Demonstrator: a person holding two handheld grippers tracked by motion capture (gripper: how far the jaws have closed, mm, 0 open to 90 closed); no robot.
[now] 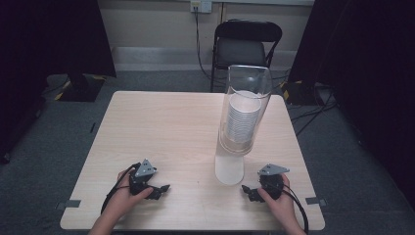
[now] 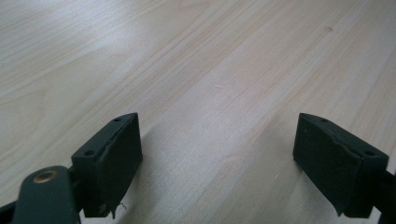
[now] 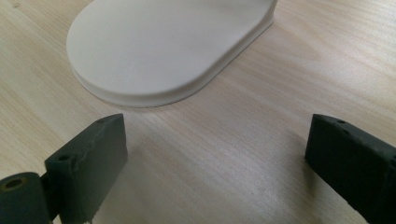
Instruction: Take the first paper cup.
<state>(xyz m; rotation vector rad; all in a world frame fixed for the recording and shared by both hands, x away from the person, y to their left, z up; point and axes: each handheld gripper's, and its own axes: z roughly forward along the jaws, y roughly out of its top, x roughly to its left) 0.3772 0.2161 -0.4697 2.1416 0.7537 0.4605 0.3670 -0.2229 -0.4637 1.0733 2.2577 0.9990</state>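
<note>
Both grippers rest low on the counter point(image 1: 161, 127), on the near side of the dispenser point(image 1: 243, 117). I take the dispenser as my landmark: a tall clear tube on a white base point(image 3: 163, 46), with a stack of cups point(image 1: 243, 115) inside it.

Left gripper point(image 1: 161, 190): well to the left of the dispenser, fingers point(image 2: 109, 163) spread wide, nothing between them but bare wood. Right gripper point(image 1: 248, 192): just right of the base, fingers point(image 3: 88, 163) likewise released and empty, with the base edge close ahead in the right gripper view.

Judgement: the cups look like the job, and no cup is out of the tube yet.

Risks from here, as I read them:
- The dispenser is tall on a narrow base. A sideways push from the right gripper, which sits nearest, could tip it or skid it across the counter.
- I cannot tell how the tube opens or where a cup comes out. Pulling at the wrong place may drag the whole unit instead of freeing one cup.
- The cups are nested tightly. A pinch could bring out several at once, or crush a thin rim.
- With the left gripper so far off, nothing braces the dispenser. I would bring it to the base before the right one pulls.
- The trailing cables lie near the counter's front edge and may snag on a reach.
</note>
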